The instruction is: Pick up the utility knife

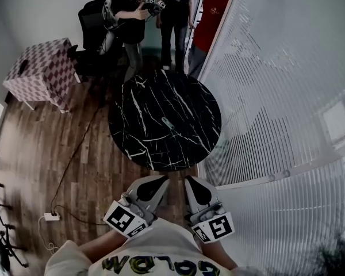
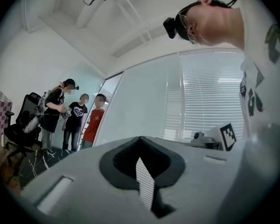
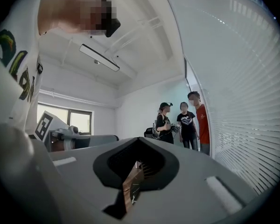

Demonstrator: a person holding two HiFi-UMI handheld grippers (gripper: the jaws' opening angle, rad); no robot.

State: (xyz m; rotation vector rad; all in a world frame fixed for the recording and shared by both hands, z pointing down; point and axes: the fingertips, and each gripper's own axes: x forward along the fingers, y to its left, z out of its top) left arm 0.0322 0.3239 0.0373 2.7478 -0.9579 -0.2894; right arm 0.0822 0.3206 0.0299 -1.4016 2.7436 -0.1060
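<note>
Left gripper [image 1: 161,181] and right gripper [image 1: 191,183], both closed and empty, sit by the body.
The utility knife [image 1: 168,123], seemingly the pale thing mid-worktop [image 1: 132,96], lies well ahead, so nothing needs gripping yet.

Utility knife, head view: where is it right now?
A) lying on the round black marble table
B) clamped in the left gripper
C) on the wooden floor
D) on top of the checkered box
A: the utility knife lies near the middle of the black marble table; the left gripper and right gripper sit shut, short of its edge.
</note>
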